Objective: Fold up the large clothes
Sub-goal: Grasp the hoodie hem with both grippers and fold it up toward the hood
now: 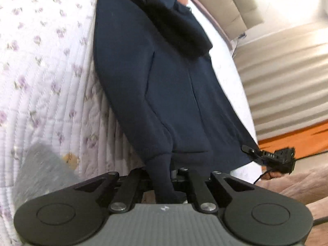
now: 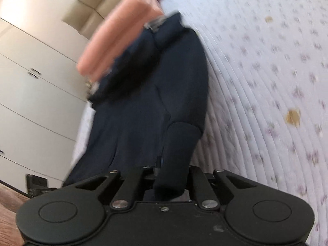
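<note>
A dark navy jacket [image 1: 155,78] with a black fur collar [image 1: 176,28] lies spread on a white floral quilt [image 1: 45,61]. My left gripper [image 1: 162,176] is shut on a fold of the navy fabric near the hem. My right gripper [image 2: 170,176] is shut on another fold of the same jacket [image 2: 147,102], which stretches away from it over the quilt [image 2: 266,82]. The right gripper's body also shows in the left wrist view [image 1: 274,157] at the jacket's right corner. The fingertips are hidden by cloth in both views.
A folded pink cloth [image 2: 114,43] lies beyond the jacket near the bed's far edge. White drawers [image 2: 37,94] stand at the left in the right wrist view. Beige steps [image 1: 283,78] and an orange wood floor [image 1: 297,139] lie to the right of the bed.
</note>
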`<act>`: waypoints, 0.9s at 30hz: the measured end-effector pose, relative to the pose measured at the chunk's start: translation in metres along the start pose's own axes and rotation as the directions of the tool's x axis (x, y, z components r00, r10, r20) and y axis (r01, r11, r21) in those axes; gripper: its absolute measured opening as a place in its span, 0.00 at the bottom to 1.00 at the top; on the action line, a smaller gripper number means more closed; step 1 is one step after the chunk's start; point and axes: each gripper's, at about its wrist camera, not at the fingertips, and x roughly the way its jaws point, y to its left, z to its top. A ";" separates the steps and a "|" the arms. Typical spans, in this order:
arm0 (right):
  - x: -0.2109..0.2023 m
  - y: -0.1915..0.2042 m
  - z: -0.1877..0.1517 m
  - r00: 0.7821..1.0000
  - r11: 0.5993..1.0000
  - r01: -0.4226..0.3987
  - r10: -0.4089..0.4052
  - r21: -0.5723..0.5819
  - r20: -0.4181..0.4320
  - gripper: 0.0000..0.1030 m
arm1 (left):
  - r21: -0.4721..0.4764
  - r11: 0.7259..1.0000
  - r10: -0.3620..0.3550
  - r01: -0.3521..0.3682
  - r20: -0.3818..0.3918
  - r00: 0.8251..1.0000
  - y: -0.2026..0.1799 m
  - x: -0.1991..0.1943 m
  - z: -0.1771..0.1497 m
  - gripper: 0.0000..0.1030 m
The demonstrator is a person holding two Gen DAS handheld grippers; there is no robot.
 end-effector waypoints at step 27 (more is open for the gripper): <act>-0.009 0.095 0.194 0.920 0.959 -0.283 0.268 0.010 0.287 0.08 | -0.006 0.993 -0.107 0.114 0.305 0.946 -0.069 -0.075 0.163 0.05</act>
